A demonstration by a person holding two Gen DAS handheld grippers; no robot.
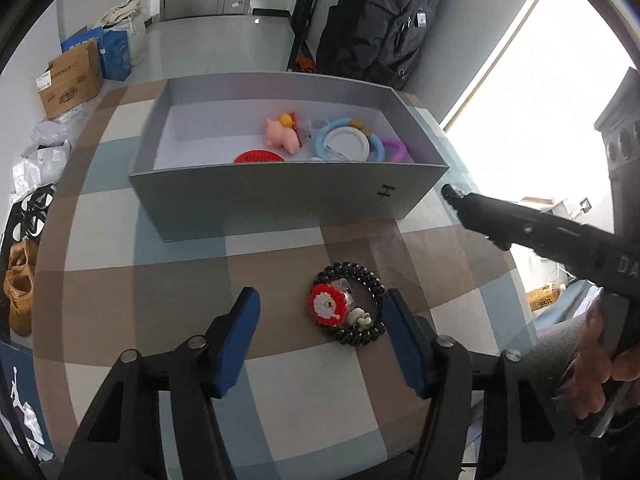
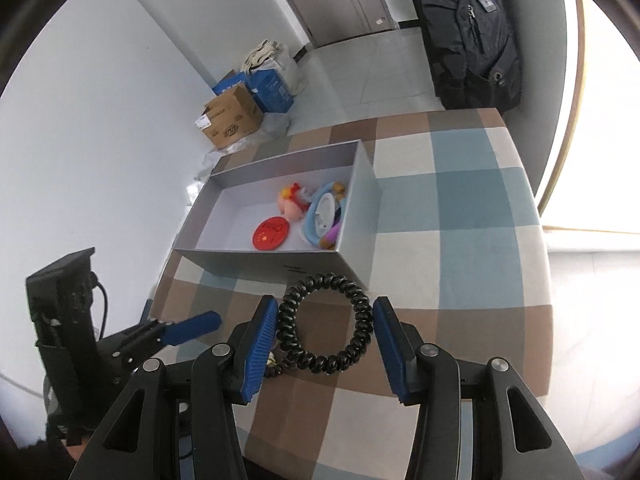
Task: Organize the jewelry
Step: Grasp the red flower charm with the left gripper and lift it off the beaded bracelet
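Note:
A black spiral coil bracelet [image 1: 362, 310] with a red-and-white crocheted charm [image 1: 329, 304] lies on the checked tablecloth, between the open blue pads of my left gripper [image 1: 320, 338]. In the right wrist view the same black coil [image 2: 326, 324] sits between the open pads of my right gripper [image 2: 325, 344], which hovers just over it. A grey open box [image 1: 280, 196] stands behind it and holds a pink pig toy [image 1: 283, 134], a red disc [image 1: 258, 157], a blue ring [image 1: 348, 142] and a purple ring [image 1: 396, 148]. The box also shows in the right wrist view [image 2: 360, 216].
The checked tablecloth [image 1: 160, 280] covers a round table. The right gripper's black body [image 1: 560, 236] reaches in from the right; the left gripper [image 2: 192, 330] shows at lower left of the right view. Cardboard boxes [image 1: 70, 80], shoes [image 1: 20, 284] and a dark coat [image 1: 384, 20] are around the table.

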